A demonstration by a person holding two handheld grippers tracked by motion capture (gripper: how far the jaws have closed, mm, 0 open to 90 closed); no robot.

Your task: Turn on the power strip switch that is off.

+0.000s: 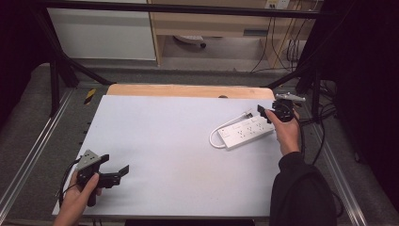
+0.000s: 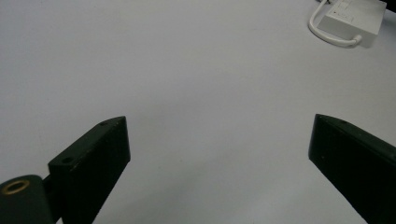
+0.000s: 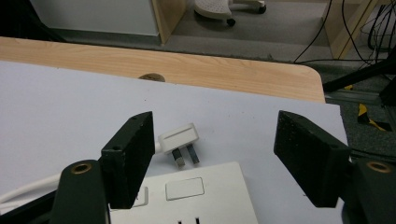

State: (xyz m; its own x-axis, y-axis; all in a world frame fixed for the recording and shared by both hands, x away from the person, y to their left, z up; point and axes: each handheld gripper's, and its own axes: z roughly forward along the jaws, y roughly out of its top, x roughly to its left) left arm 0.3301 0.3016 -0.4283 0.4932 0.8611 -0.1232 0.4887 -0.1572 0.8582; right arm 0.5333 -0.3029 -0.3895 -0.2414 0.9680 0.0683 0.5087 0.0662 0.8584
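Note:
A white power strip [image 1: 245,133] lies flat at the right of the table, its white cord looped at the left end. Its plug [image 3: 180,138] rests on the sheet just beyond the strip's far end, prongs toward me. My right gripper [image 1: 263,113] hovers over that far end, held by a hand in a black sleeve. In the right gripper view the right gripper [image 3: 217,135] is open; the strip [image 3: 201,196] and plug lie between the jaws, untouched by the pads. My left gripper [image 1: 115,163] sits open near the front left corner. The left gripper [image 2: 219,140] holds nothing; the strip [image 2: 355,18] is far off.
A white sheet [image 1: 179,141] covers the table, with a wooden strip [image 1: 188,90] along its back edge and a round hole [image 3: 152,77] in it. Black frame bars and metal rails run along both sides. Cables [image 1: 320,122] hang off the right edge.

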